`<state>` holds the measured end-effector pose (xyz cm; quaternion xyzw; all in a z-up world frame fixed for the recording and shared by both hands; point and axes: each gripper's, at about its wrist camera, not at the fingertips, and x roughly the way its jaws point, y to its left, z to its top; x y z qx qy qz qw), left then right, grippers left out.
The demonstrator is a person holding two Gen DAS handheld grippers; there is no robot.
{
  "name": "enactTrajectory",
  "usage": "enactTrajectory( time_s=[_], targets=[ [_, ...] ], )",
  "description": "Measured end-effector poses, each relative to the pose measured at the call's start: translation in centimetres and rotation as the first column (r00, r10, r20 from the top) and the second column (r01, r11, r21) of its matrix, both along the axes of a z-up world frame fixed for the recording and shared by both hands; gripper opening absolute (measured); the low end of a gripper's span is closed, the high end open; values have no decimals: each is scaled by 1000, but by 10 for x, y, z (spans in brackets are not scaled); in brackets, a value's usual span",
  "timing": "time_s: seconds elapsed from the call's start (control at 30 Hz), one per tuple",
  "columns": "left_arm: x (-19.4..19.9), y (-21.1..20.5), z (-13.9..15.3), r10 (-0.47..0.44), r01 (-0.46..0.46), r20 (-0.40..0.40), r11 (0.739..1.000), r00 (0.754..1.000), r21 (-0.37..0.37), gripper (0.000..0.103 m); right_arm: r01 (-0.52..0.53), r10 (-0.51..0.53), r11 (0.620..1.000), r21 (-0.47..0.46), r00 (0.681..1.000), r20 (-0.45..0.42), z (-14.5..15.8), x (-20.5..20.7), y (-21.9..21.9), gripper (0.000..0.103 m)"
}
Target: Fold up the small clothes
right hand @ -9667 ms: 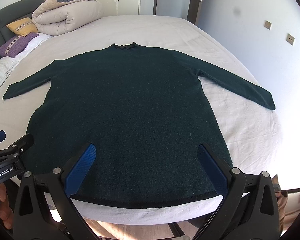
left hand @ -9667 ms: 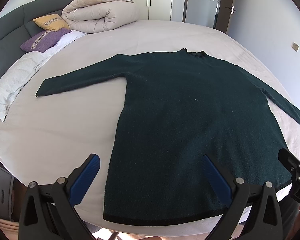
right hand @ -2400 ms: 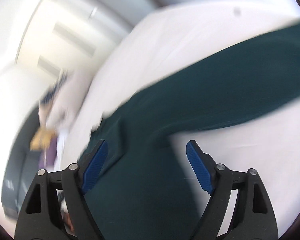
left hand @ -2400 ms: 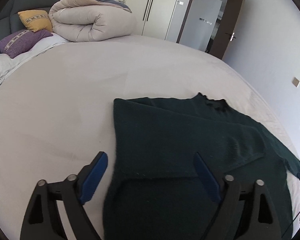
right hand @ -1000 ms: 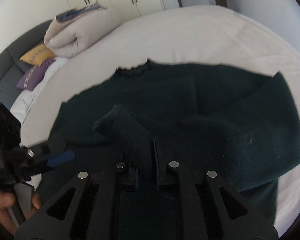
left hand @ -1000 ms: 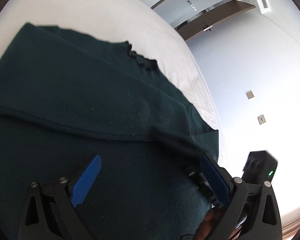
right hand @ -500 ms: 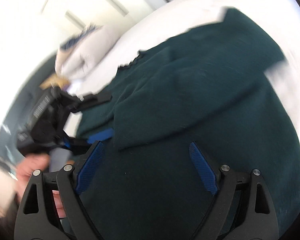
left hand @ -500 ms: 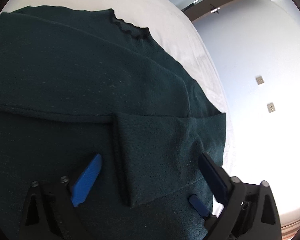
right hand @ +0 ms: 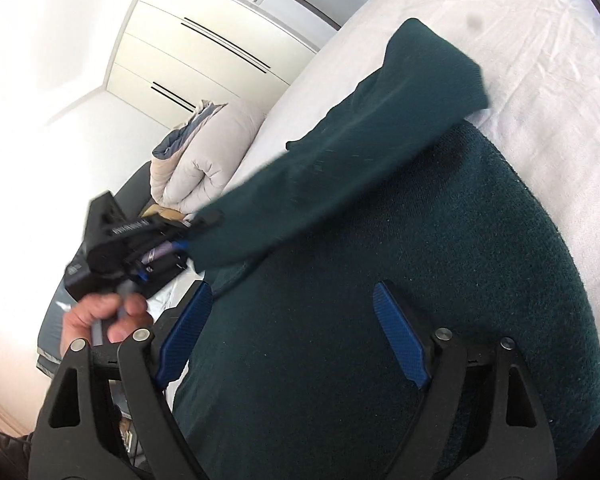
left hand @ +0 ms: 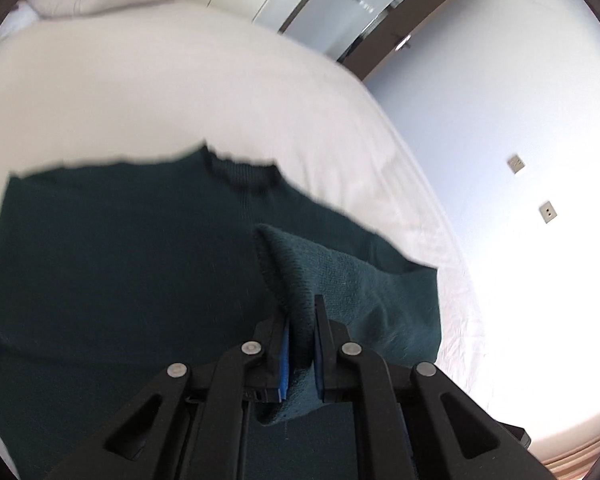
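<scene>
Spread on the white bed (left hand: 180, 92) across the lower frame, the dark green sweater (left hand: 112, 280) looks thick, soft and floppy, best pinched at a cuff or hem, as the left gripper (left hand: 300, 344) is clenched on its sleeve (right hand: 340, 152) while the right gripper (right hand: 288, 336) hangs released.

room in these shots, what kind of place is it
Most likely a bedroom: a wide bed with a white sheet, a rolled duvet at its head, and built-in wardrobe doors behind.
</scene>
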<state>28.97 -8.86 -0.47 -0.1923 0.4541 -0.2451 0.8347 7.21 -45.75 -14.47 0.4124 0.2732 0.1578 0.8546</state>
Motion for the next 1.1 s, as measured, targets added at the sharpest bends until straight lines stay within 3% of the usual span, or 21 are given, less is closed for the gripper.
enactTrajectory(
  time_s=[0.13,0.37,0.53,0.67,0.9,1.0,1.1],
  targets=[
    [19,21,4,21,-22,34,999,999,41,9,1,-1,1000,-31,1000,-13,-2,2,4,82],
    [46,74,-59,136,-129,-83,988,987,88,9,-2,0,999,-54,1000,-25,1,7,9,82],
    [45,86,-88,147,-139,-116,987,982,76,11,-6,2,999,-37,995,-97,14,31,22,84],
    [46,83,-92,144,-136,-94,986,985,93,14,7,0,998,60,992,-128,23,50,13,84],
    [34,94,-92,133,-130,-60,990,989,57,14,22,-17,999,38,992,-121,62,100,-7,84],
    [31,97,-90,120,-118,-54,992,991,50,16,-23,24,999,25,998,-61,90,120,-14,84],
    [27,98,-87,111,-108,-41,992,993,67,16,-109,110,994,11,991,-78,108,157,-20,84]
  ],
)
